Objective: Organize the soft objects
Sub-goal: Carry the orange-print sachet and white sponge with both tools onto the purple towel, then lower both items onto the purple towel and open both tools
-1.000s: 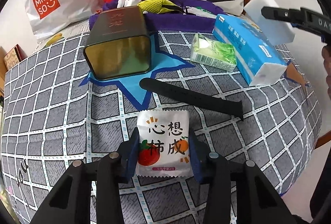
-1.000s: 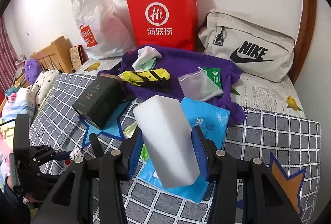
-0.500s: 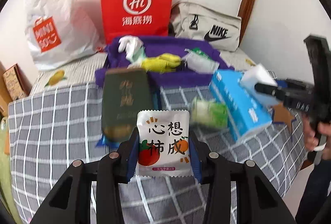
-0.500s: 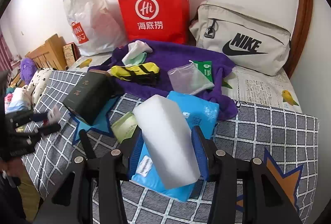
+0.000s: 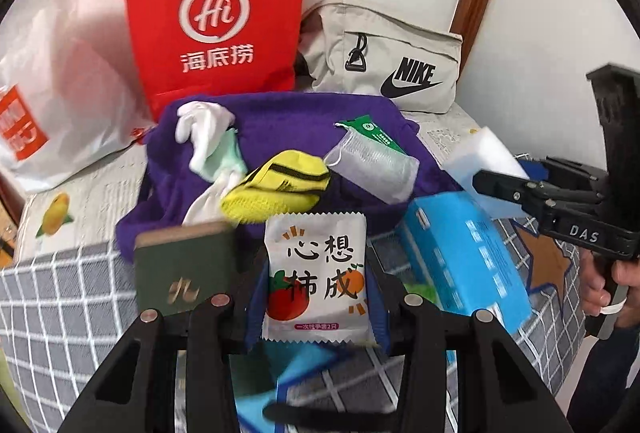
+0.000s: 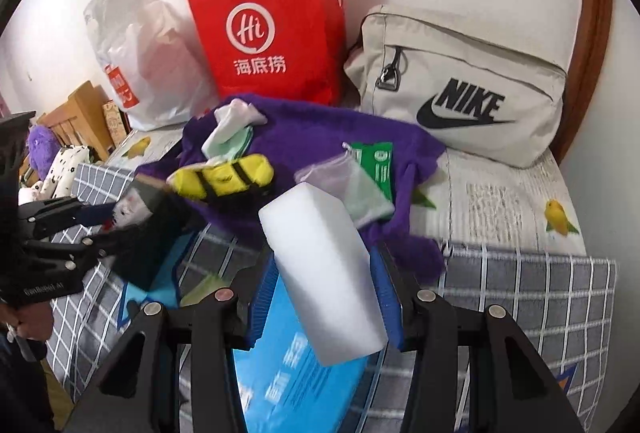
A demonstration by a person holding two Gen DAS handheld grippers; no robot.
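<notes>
Snack packet [image 5: 316,277]: through the left wrist camera we saw it clamped in our left gripper's [image 5: 316,297] jaws, just in front of the purple blanket [image 5: 280,121]. Through the right wrist camera, our right gripper's [image 6: 324,289] jaws gripped the white sponge [image 6: 320,273] before that blanket [image 6: 320,129].

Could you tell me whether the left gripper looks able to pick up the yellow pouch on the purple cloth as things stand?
Probably not: the left gripper is shut on a white snack packet. The yellow pouch itself lies uncovered.
</notes>
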